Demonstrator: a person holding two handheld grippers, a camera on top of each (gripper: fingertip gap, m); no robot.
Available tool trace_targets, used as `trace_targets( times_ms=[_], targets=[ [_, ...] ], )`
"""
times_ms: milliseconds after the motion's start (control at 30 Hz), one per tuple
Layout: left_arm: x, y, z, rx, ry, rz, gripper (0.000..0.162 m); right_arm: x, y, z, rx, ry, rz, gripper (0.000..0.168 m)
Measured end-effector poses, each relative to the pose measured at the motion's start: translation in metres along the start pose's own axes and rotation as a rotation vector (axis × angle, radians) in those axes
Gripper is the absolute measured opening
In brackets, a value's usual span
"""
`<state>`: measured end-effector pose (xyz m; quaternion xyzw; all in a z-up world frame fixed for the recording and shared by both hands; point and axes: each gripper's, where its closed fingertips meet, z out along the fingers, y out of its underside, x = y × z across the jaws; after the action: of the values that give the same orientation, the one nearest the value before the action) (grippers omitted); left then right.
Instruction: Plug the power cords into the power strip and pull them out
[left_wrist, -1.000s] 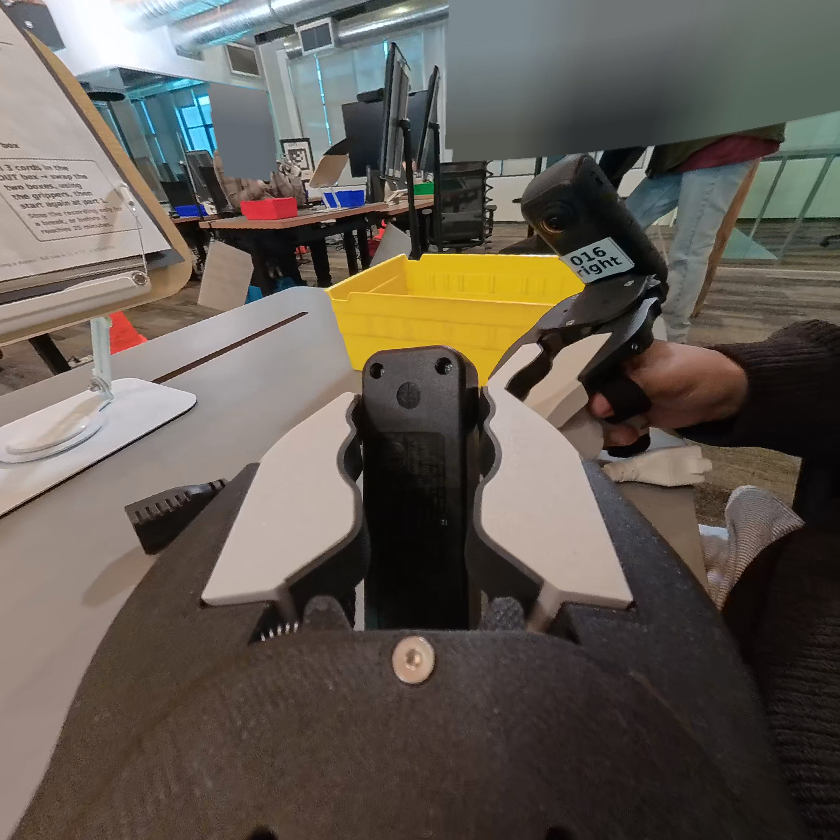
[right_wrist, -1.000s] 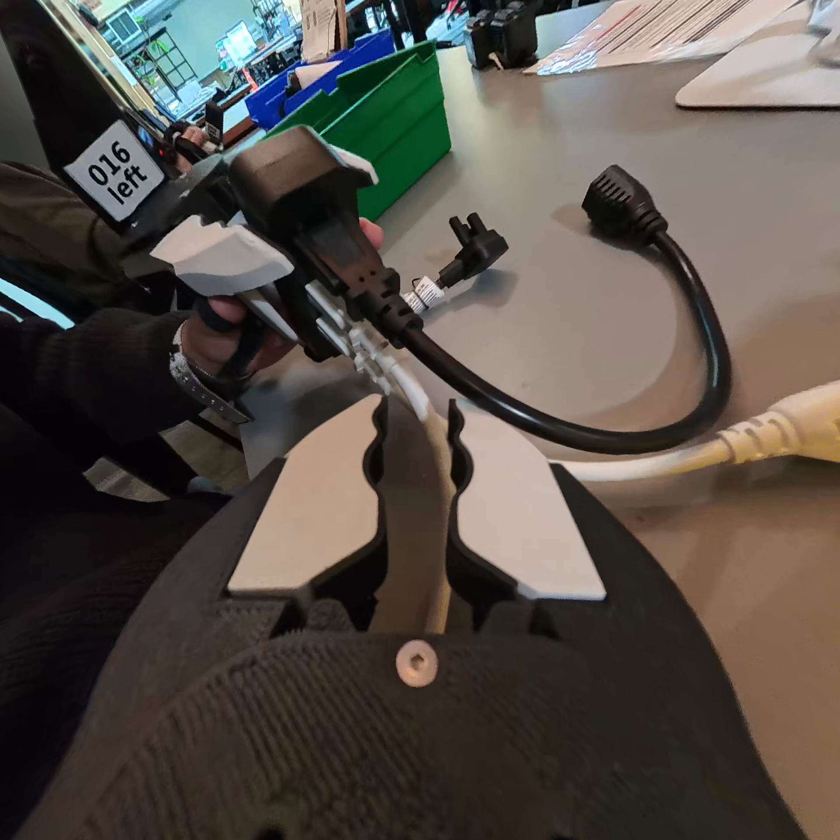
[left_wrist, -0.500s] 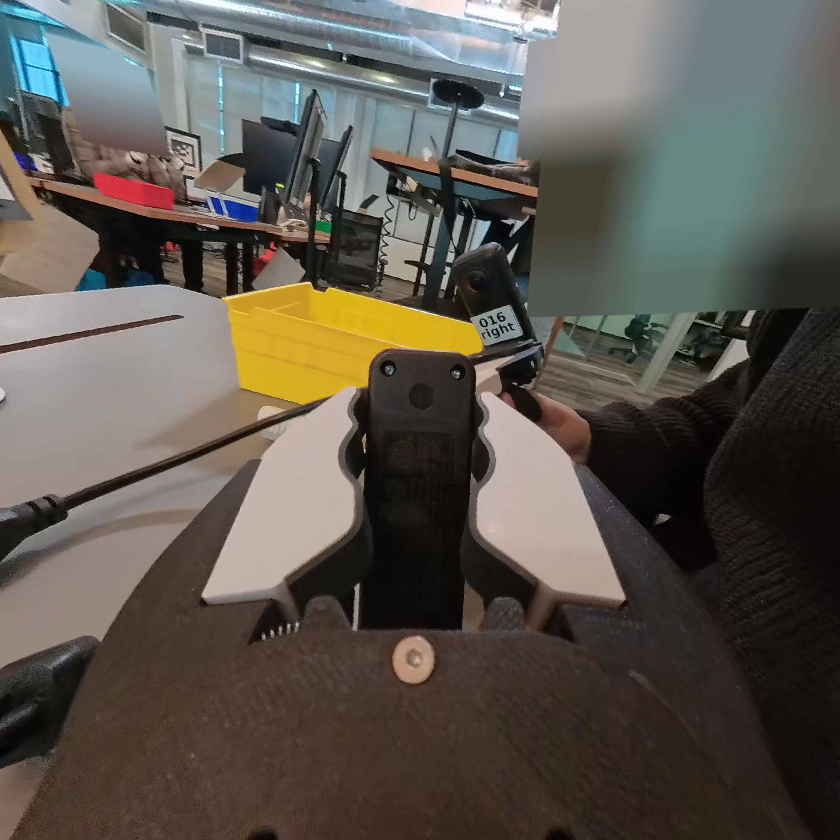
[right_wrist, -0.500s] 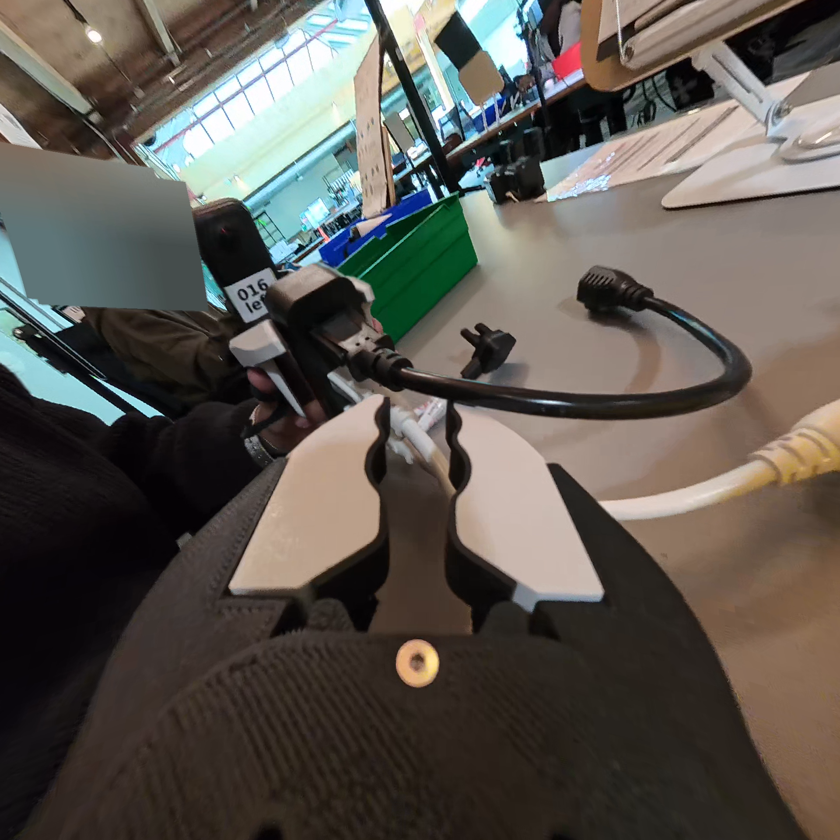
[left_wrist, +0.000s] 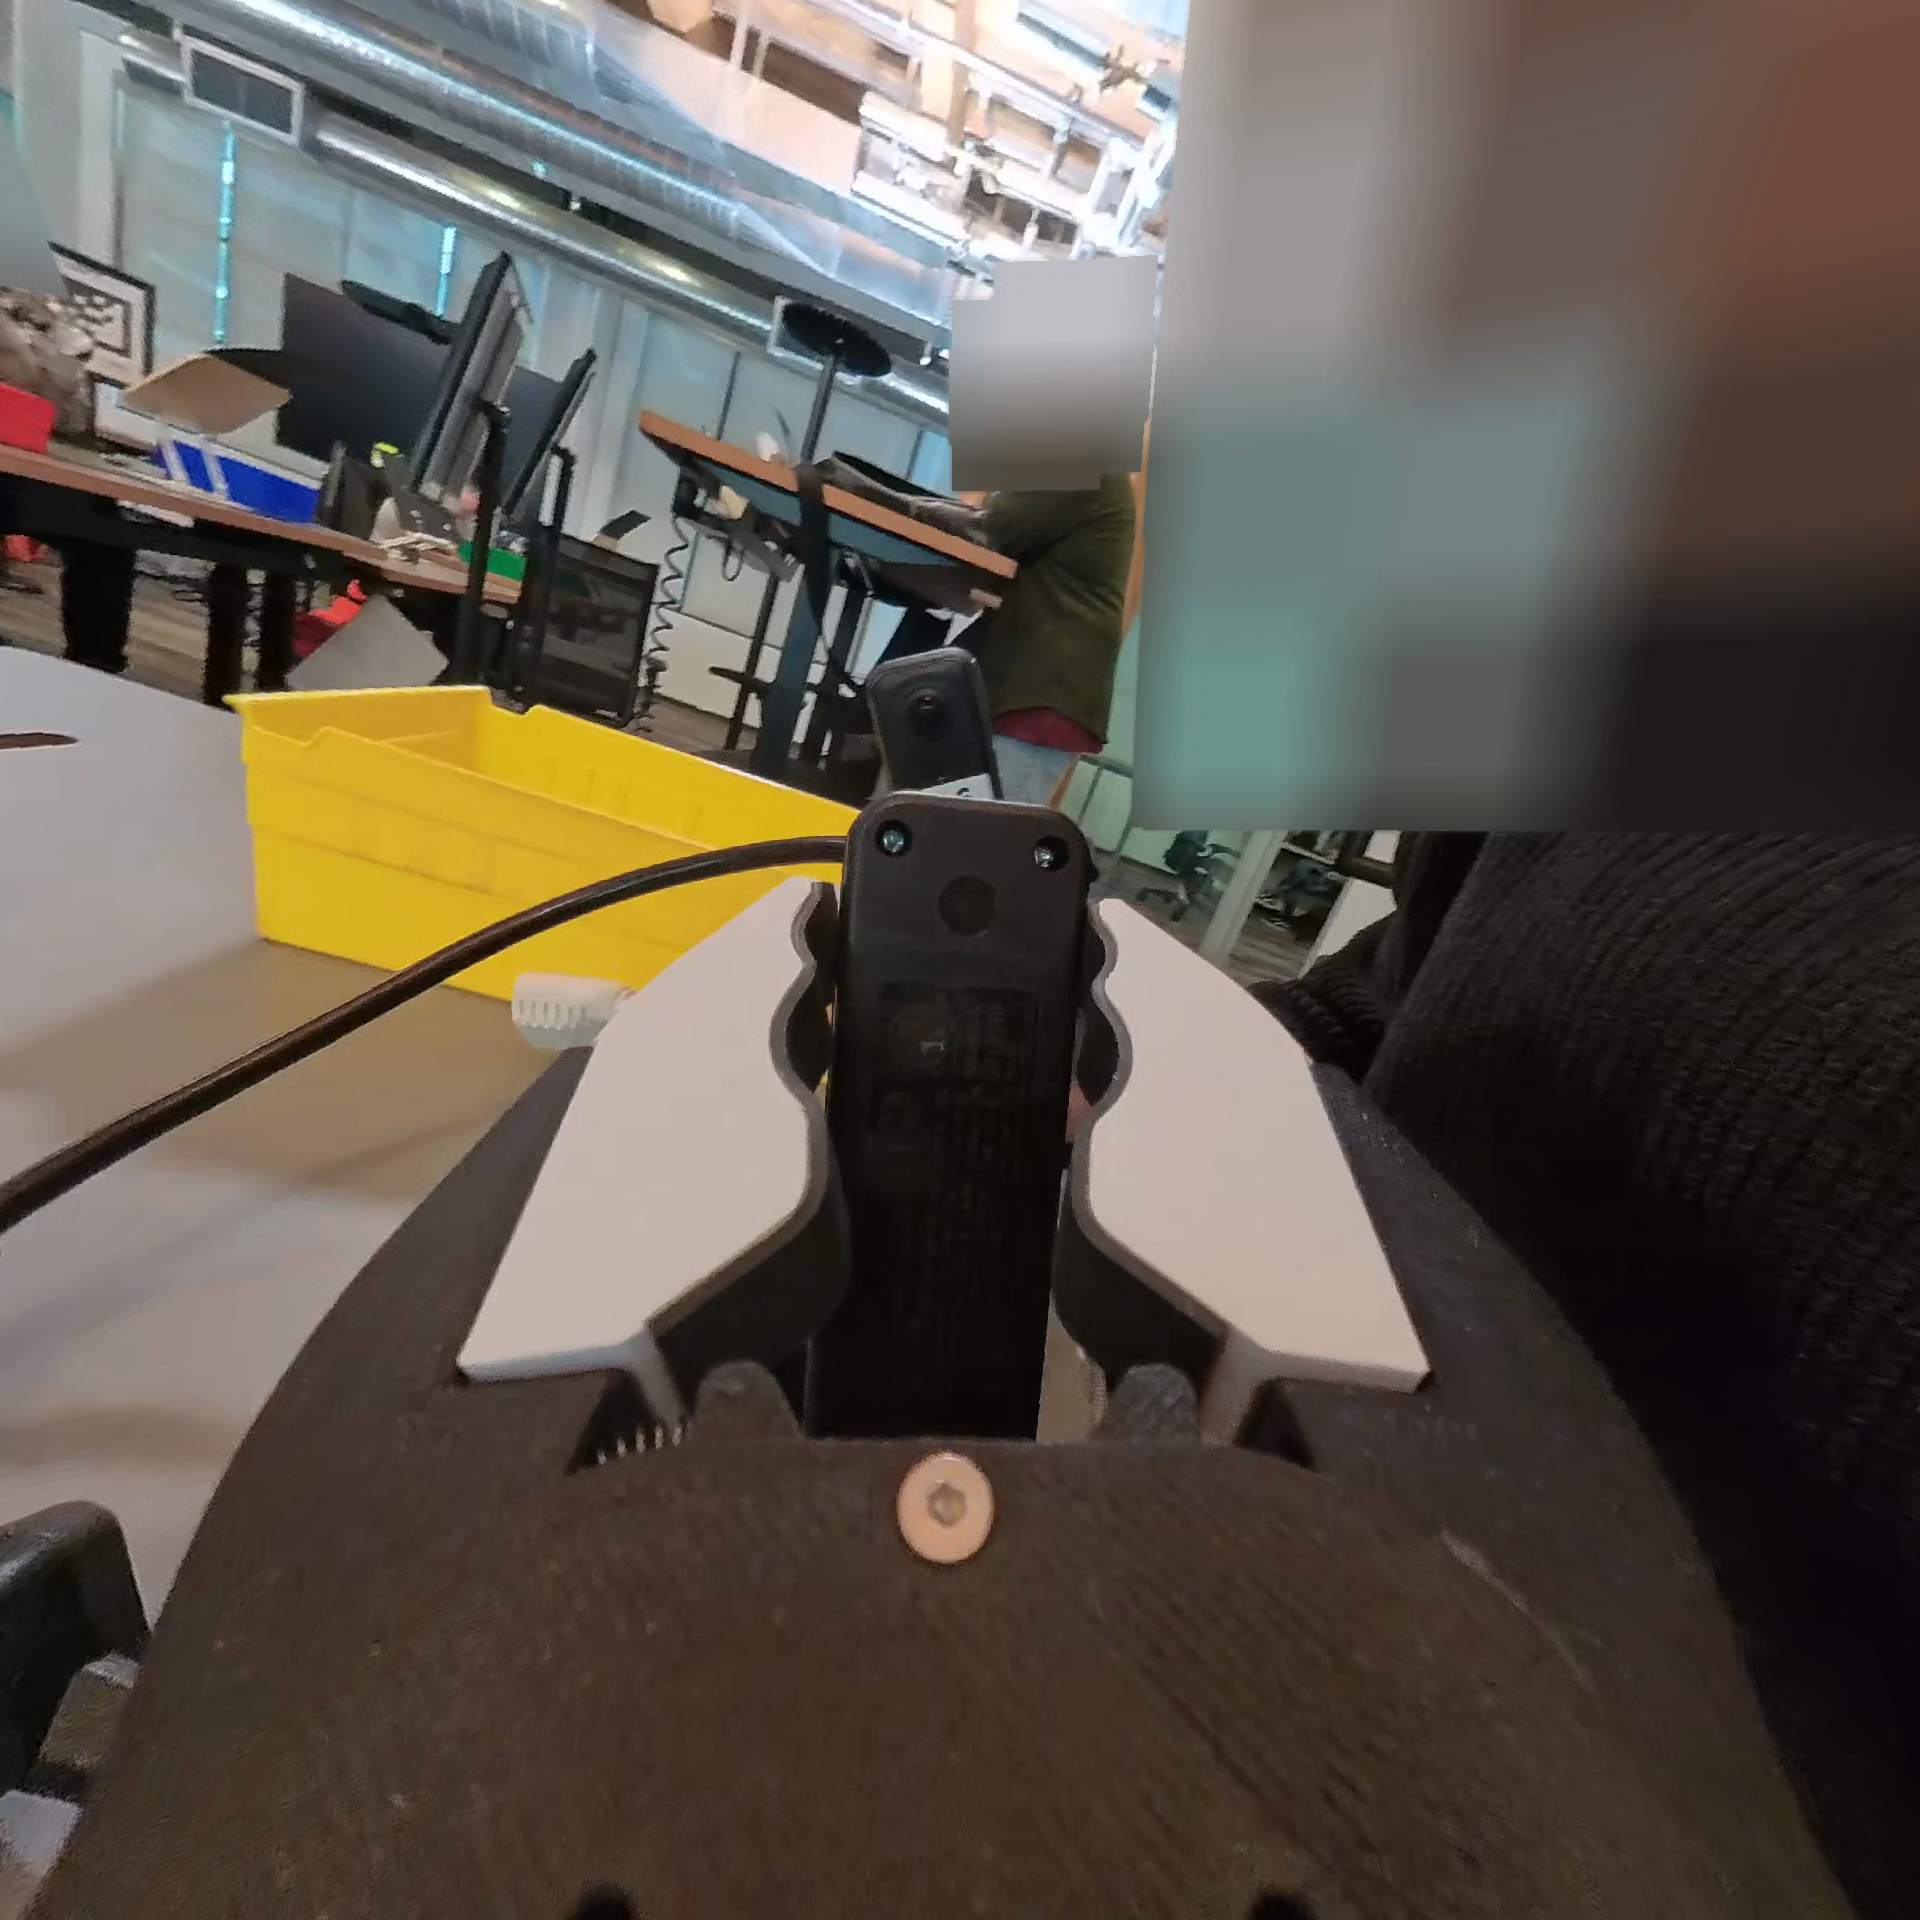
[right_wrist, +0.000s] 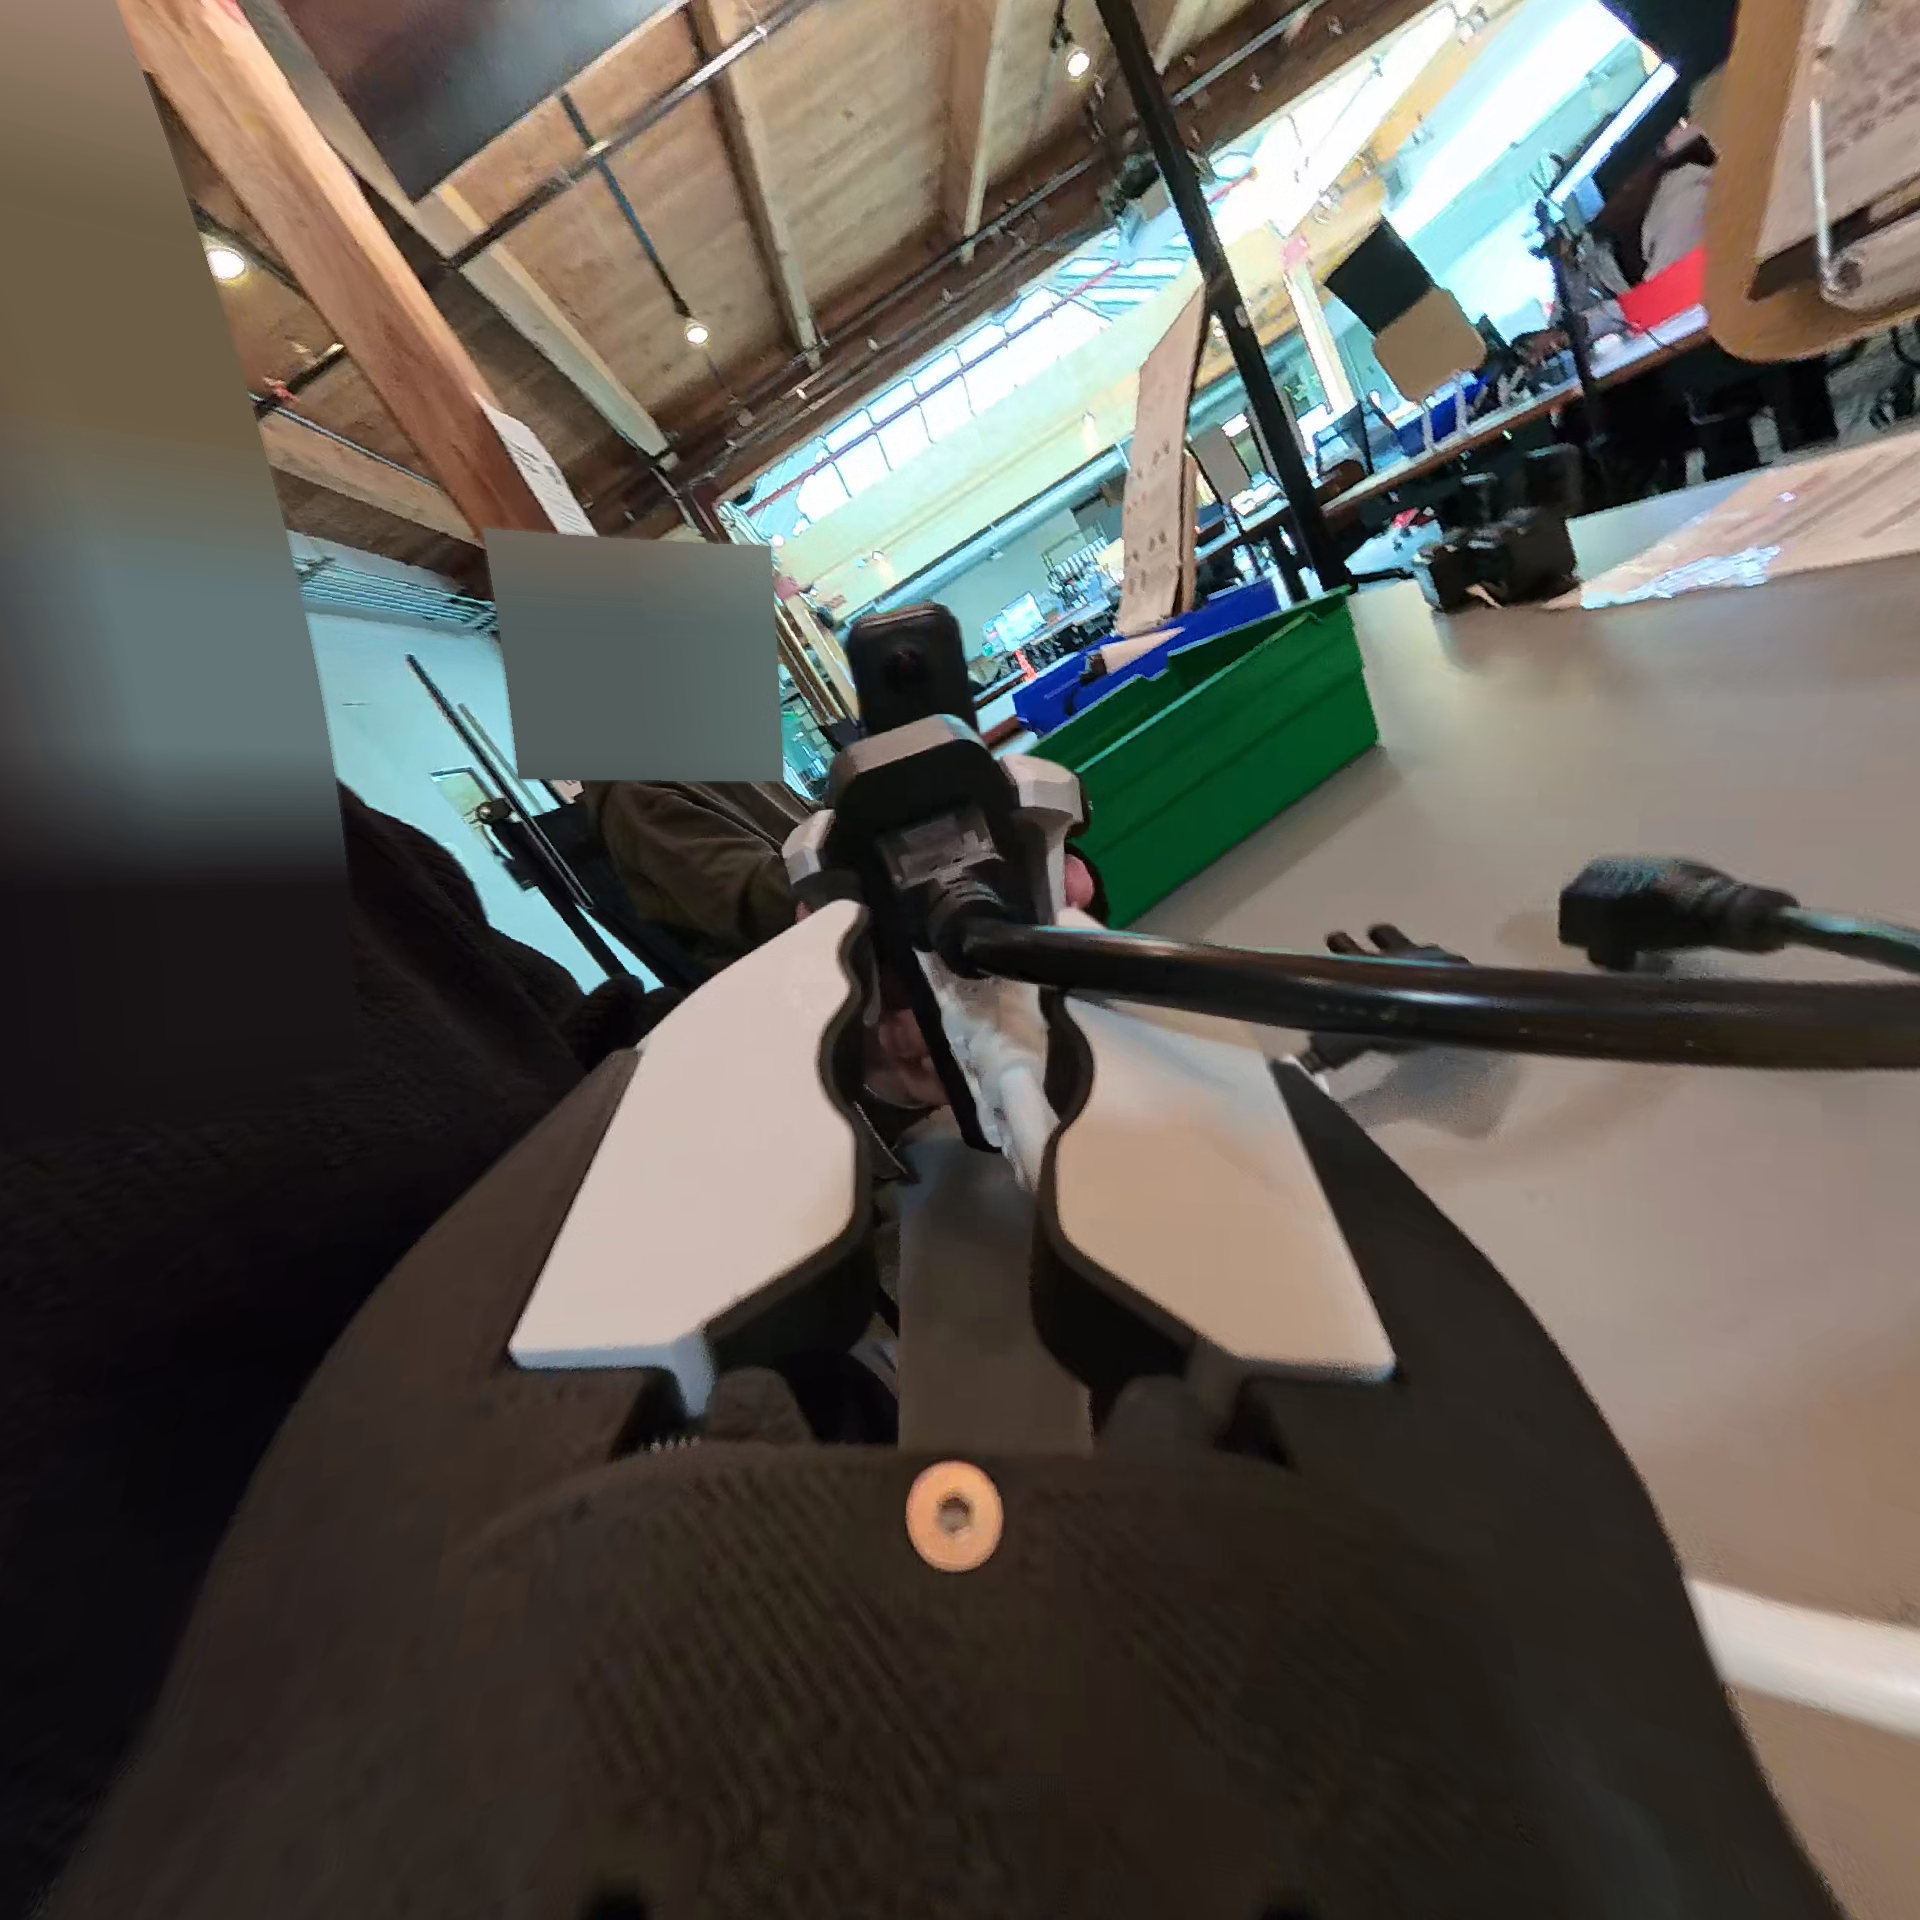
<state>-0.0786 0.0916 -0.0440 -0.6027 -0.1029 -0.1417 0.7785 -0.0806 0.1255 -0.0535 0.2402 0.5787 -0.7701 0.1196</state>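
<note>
My left gripper (left_wrist: 961, 904) is shut on a black power strip (left_wrist: 951, 1091), held upright above the grey table with its back toward the camera. In the right wrist view the strip (right_wrist: 914, 779) faces me, with a black plug (right_wrist: 935, 862) and a white plug (right_wrist: 987, 1039) seated in it. The thick black cord (right_wrist: 1351, 997) runs right to its other end (right_wrist: 1642, 904) on the table; it also shows in the left wrist view (left_wrist: 416, 987). My right gripper (right_wrist: 951, 961) is open, its fingertips on either side of the white plug.
A yellow bin (left_wrist: 468, 821) stands behind the strip, with a white connector (left_wrist: 566, 1013) lying in front of it. A green bin (right_wrist: 1226, 769) and a blue bin (right_wrist: 1143, 665) stand at the table's far side. A small black plug (right_wrist: 1392, 940) lies on the table. People stand in the background.
Both grippers have tilted up and now face each other head-on. My right gripper has moved closer to the strip, so the white plug sits between its fingertips. The left grip is unchanged.
</note>
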Motion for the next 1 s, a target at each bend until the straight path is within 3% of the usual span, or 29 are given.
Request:
trace_targets(
  times_ms=[167,333,533,700,1000],
  targets=[
    [0.006,-0.003,0.002,0.054,0.058,-0.078,0.046,-0.003,-0.003,-0.002,0.017,-0.017,0.001,0.018],
    [0.002,-0.002,0.002,0.057,0.041,-0.084,0.045,0.0,-0.003,-0.002,0.018,0.007,0.0,0.017],
    [-0.001,0.001,0.002,0.04,-0.012,0.038,0.046,0.0,-0.005,-0.003,0.008,0.047,-0.067,0.016],
    [-0.004,-0.001,0.0,0.058,0.013,-0.076,0.045,0.003,-0.004,-0.001,0.007,0.08,-0.075,0.016],
    [-0.011,0.002,-0.001,0.058,-0.027,-0.055,0.045,0.011,0.001,-0.001,-0.013,0.108,-0.045,0.016]
  ],
)
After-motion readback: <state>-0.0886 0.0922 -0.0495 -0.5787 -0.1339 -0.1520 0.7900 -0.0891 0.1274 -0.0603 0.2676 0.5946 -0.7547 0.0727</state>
